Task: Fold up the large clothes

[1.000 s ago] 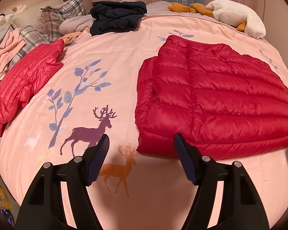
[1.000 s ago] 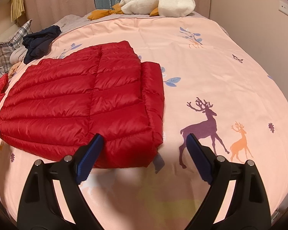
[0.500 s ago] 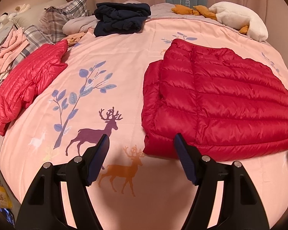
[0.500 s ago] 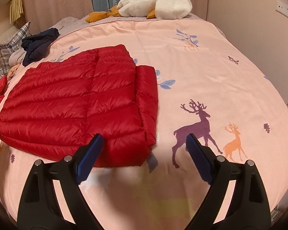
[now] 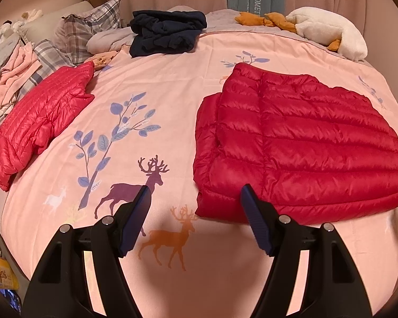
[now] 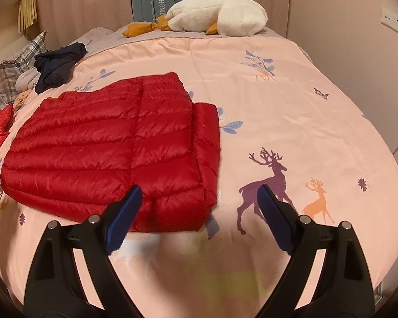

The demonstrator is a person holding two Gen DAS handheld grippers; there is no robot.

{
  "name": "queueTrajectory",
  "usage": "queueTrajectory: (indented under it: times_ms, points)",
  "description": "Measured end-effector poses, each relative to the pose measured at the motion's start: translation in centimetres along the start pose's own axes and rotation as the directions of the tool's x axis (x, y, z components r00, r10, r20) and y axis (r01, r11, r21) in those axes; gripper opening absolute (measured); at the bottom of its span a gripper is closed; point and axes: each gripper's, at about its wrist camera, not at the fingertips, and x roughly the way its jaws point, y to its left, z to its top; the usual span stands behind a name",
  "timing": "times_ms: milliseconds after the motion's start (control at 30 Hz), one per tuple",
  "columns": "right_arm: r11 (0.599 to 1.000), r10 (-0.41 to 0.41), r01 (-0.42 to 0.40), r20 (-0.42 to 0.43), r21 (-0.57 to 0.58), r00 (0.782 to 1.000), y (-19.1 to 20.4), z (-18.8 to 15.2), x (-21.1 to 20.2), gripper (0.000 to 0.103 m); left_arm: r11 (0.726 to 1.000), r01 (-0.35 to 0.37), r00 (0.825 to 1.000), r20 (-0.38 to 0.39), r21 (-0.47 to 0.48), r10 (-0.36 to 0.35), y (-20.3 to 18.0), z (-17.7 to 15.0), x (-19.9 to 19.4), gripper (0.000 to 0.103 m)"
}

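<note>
A dark red quilted down jacket [image 5: 299, 143] lies flat on the pink bedspread, its sleeves tucked in along both sides. In the left wrist view my left gripper [image 5: 195, 198] hovers open over the bedspread, just off the jacket's near left corner, nothing between its blue pads. The right wrist view shows the same jacket [image 6: 106, 145] at centre left. My right gripper [image 6: 199, 198] stands open above the jacket's near right corner, holding nothing.
A lighter red down jacket [image 5: 37, 122] lies at the bed's left edge. A dark navy garment [image 5: 167, 33] sits folded at the back, by plaid pillows [image 5: 92, 29] and a clothes heap. A white plush goose [image 6: 220, 16] lies at the head. The pink bedspread [image 6: 318, 132] is bare right of the jacket.
Both views have shifted slightly, so the red jacket sits a little further from each gripper and more of the bed shows. Both grippers stay open and empty.
</note>
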Motion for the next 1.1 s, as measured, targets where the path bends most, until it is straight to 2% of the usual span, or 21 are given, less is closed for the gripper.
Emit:
queueTrajectory:
  times_ms: [33,67,100,333,467,567,867,967,1100]
  points:
    - [1.0,0.0,0.0,0.004,-0.002,1.0,0.1,0.1,-0.3,0.09,1.0,0.003,1.0,0.004,0.0,-0.003,0.0,0.1,-0.2,0.073]
    - [1.0,0.001,-0.001,0.008,-0.002,1.0,0.1,0.2,-0.6,0.09,1.0,0.003,1.0,0.007,0.0,-0.003,0.0,0.1,-0.4,0.082]
    - [1.0,0.004,-0.004,0.013,-0.002,1.0,0.1,0.3,-0.9,0.09,1.0,0.003,1.0,0.021,-0.002,-0.003,-0.1,0.2,-0.9,0.084]
    - [0.999,0.041,-0.04,0.081,-0.014,0.996,0.9,1.8,-4.5,0.1,1.0,0.023,0.996,0.086,-0.008,-0.023,-0.5,1.5,-4.0,0.089]
    - [0.996,0.085,-0.079,0.128,-0.048,0.988,2.0,3.2,-7.5,0.101,0.999,0.041,0.988,0.151,0.002,-0.041,-1.1,2.5,-7.0,0.095]
    - [0.993,0.102,-0.091,0.16,-0.077,0.982,2.9,4.2,-9.6,0.101,0.999,0.051,0.977,0.208,0.007,-0.052,-1.6,3.5,-9.6,0.102]
    - [0.989,0.13,-0.104,0.298,-0.101,0.945,5.3,6.4,-16.5,0.101,0.996,0.088,0.935,0.344,0.017,-0.089,-3.1,5.2,-17.0,0.102]
    - [0.991,0.128,-0.103,0.357,-0.089,0.925,5.9,7.3,-19.4,0.101,0.994,0.107,0.919,0.379,0.017,-0.105,-3.4,5.7,-19.1,0.102]
    - [0.992,0.127,-0.113,0.398,-0.058,0.908,6.2,8.3,-22.0,0.101,0.996,0.086,0.902,0.423,0.013,-0.084,-4.2,6.3,-22.1,0.102]
